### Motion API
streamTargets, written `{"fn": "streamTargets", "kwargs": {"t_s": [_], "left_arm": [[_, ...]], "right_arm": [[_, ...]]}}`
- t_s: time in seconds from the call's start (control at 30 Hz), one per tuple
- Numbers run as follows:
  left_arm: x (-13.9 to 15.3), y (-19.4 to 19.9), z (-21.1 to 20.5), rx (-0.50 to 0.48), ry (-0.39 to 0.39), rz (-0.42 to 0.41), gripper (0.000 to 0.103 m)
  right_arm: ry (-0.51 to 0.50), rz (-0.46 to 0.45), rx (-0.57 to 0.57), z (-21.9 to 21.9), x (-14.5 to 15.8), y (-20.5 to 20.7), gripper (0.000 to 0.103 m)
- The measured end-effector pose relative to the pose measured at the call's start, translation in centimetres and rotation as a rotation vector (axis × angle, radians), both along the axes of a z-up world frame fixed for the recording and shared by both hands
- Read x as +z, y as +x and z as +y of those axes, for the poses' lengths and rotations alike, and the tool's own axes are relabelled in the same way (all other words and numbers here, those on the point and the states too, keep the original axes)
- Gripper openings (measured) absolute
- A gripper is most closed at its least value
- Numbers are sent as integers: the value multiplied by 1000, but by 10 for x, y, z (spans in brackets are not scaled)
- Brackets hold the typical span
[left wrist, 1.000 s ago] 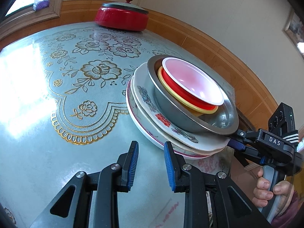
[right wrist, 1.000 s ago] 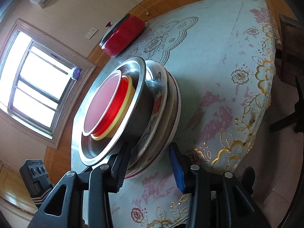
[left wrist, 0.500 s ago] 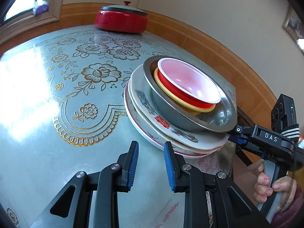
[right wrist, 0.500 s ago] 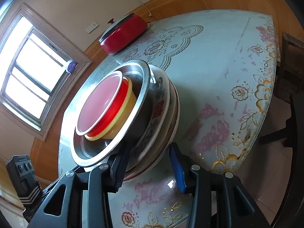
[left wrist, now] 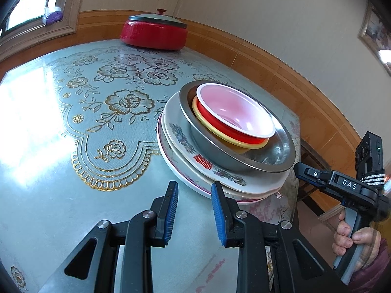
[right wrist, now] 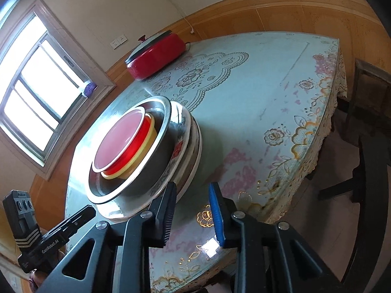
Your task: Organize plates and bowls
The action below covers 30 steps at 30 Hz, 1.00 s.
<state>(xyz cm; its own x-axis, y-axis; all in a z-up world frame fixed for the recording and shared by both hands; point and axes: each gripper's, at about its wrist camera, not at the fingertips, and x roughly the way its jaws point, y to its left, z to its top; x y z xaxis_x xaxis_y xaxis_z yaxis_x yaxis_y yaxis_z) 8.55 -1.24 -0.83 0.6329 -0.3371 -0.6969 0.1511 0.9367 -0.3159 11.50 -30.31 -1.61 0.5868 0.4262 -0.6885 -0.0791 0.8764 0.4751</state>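
Right wrist view: the right gripper (right wrist: pixel 193 205) has withdrawn from the stack. One second ago its jaws straddled the rims of the plates (right wrist: pixel 193 144); now both blue pads sit apart with nothing between them, just short of the stack edge. The stack, tilted steeply a second ago, now lies flatter on the table (right wrist: pixel 268 85).

Left wrist view: the left gripper (left wrist: pixel 194 207) hovers over the tablecloth beside the stack, jaws spread and empty, as before. Its right fingertip is just in front of the lowest plate rim; contact cannot be confirmed.

Stack contents, bottom to top:
- Patterned plates (left wrist: pixel 220 178), several nested, one with a red character mark near the rim.
- Steel bowl (left wrist: pixel 215 144) resting on the top plate.
- Yellow bowl (left wrist: pixel 246 144) inside the steel bowl.
- Red bowl (left wrist: pixel 232 112) with white rim and pale pink interior, inside the yellow bowl.

The stack stands near the table edge. A red lidded pot (left wrist: pixel 154 33) stands at the far side by the wall.

Legible markings: "DAS" on the right gripper body in the left wrist view; "GenRobot.AI" on the left gripper body in the right wrist view.
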Motion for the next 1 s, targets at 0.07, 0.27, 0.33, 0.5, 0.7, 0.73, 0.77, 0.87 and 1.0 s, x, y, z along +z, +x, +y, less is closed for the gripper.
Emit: {"fn": "streamTargets", "kwargs": {"t_s": [0.07,0.27,0.33,0.5,0.7,0.73,0.77,0.87,1.0], "left_arm": [[0,0,-2,-7,5,4,29],[1,2,-5,-20,8,2,29],[2,2,-5,-20,9,-3,29],[1,5,-7,-20,19,5,30],[2,4,-3,-18,11,-3,30],[3,3,-1,-11,7,-7,30],[4,3,2,2,0,-13,30],[6,8,14,37,-22,-19,30],[8,20,26,80,-22,-23,30]], "right_arm": [[-4,0,21,7,-2,1,24],[-30,-3,38,13,1,6,19],[-64,-10,45,18,4,6,19],[-116,-20,82,32,7,11,19],[-92,-24,84,32,11,11,19],[-77,-14,73,27,10,11,19],[-62,-7,60,23,9,11,19],[-6,5,39,14,7,13,23],[46,12,52,17,8,18,23]]}}
